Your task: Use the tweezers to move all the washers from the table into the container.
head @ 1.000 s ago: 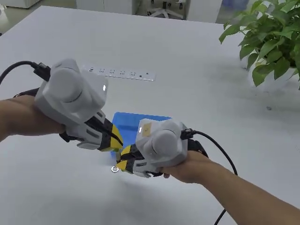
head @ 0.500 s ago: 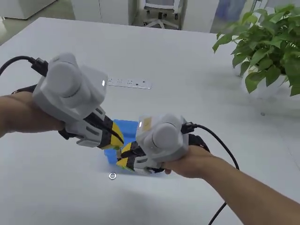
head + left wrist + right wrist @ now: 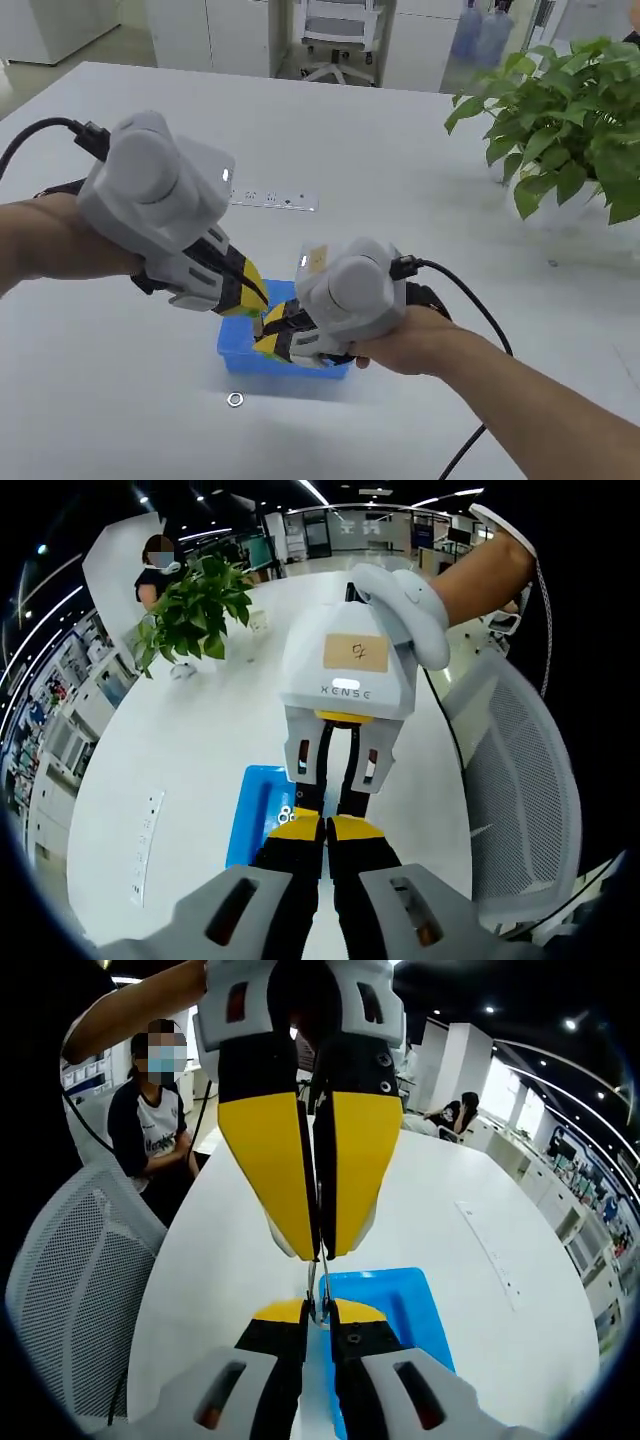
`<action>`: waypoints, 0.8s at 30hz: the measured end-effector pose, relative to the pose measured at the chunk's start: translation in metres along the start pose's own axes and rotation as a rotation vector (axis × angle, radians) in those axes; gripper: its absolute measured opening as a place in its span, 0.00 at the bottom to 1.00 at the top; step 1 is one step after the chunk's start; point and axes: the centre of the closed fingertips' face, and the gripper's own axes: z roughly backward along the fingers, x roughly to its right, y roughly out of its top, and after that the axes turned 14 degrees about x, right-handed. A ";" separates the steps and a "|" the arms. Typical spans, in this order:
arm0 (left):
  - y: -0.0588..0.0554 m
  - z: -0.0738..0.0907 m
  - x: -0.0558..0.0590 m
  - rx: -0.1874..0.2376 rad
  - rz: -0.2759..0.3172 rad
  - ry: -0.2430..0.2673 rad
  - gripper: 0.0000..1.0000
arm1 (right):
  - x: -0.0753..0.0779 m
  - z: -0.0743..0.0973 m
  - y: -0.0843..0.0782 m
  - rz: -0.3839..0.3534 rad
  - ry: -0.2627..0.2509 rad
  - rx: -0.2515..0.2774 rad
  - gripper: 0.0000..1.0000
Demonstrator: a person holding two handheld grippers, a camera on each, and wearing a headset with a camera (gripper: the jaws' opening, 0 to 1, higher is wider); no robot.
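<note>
My left gripper (image 3: 252, 297) and my right gripper (image 3: 266, 335) meet tip to tip above the blue container (image 3: 240, 357). Thin metal tweezers (image 3: 318, 1222) run between the left gripper's yellow jaws down into the right gripper (image 3: 318, 1312), and both are shut on them. In the left gripper view my own jaws (image 3: 324, 828) face the right gripper (image 3: 335, 800) over the container (image 3: 252, 815), where a couple of washers (image 3: 285, 813) lie inside. One washer (image 3: 234, 399) lies on the table just in front of the container.
A white power strip (image 3: 275, 199) lies on the table behind the grippers. A potted plant (image 3: 570, 120) stands at the far right. A mesh chair (image 3: 520, 780) is by the table's edge, and people sit beyond it.
The head camera has tilted up. Both grippers, still tip to tip, have moved from beside the table washer to above the container.
</note>
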 end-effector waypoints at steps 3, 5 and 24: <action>0.002 -0.001 -0.007 0.006 -0.005 0.002 0.05 | 0.007 0.002 0.000 0.002 -0.008 -0.001 0.10; 0.003 -0.002 -0.012 0.010 -0.008 0.004 0.05 | 0.013 0.003 0.000 0.002 -0.014 -0.002 0.10; -0.007 -0.020 -0.044 0.009 -0.023 0.010 0.05 | 0.046 0.001 -0.021 -0.012 -0.025 -0.010 0.10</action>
